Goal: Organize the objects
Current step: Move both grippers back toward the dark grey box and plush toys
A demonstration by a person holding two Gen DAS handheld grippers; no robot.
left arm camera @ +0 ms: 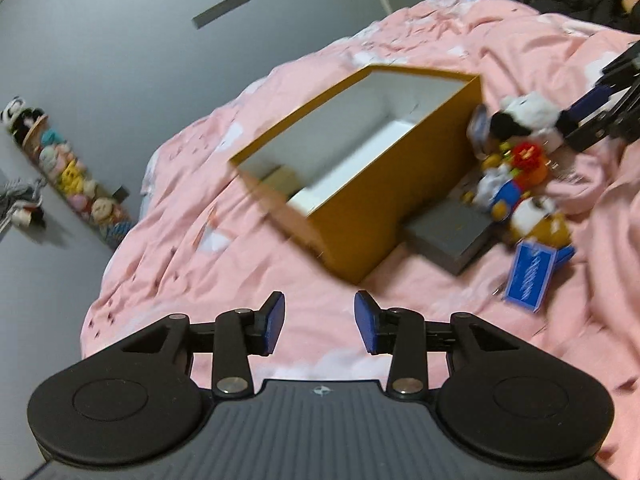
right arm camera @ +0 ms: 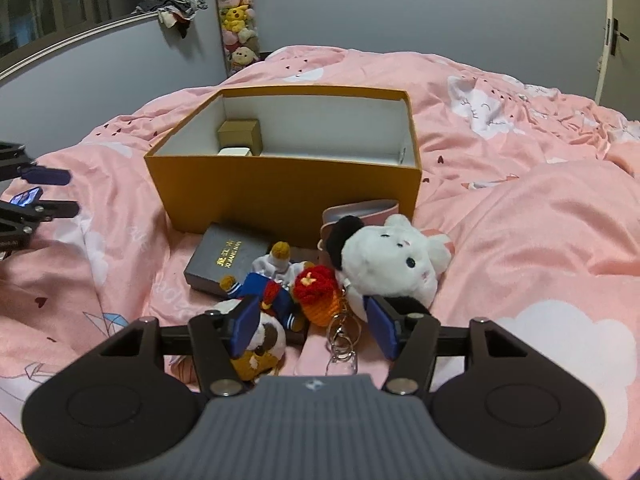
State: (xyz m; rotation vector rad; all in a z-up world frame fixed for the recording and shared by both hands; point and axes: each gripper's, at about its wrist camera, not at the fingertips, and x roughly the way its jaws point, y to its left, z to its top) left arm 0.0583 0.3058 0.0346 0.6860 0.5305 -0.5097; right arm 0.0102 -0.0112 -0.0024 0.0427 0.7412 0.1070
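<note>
An open orange box (right arm camera: 280,184) (left arm camera: 400,184) sits on the bed with a small tan box (right arm camera: 240,132) in its far left corner. In front of it lie a white plush (right arm camera: 384,260) (left arm camera: 528,114), a sailor doll (right arm camera: 264,280), a red-and-orange crochet keyring toy (right arm camera: 316,296), a grey box (right arm camera: 224,256) (left arm camera: 452,236) and a blue card box (left arm camera: 528,276). My right gripper (right arm camera: 312,320) (left arm camera: 576,124) is open low over the toys; the crochet toy lies between its fingers, untouched. My left gripper (left arm camera: 320,320) (right arm camera: 60,192) is open and empty, left of the box.
A wrinkled pink duvet (right arm camera: 540,220) covers the bed. A pink pouch (right arm camera: 360,210) leans on the box's front. A clear tube of plush toys (right arm camera: 238,12) (left arm camera: 68,168) stands by the grey wall. Clothes (right arm camera: 176,4) hang at the back left, and a door (right arm camera: 616,36) is far right.
</note>
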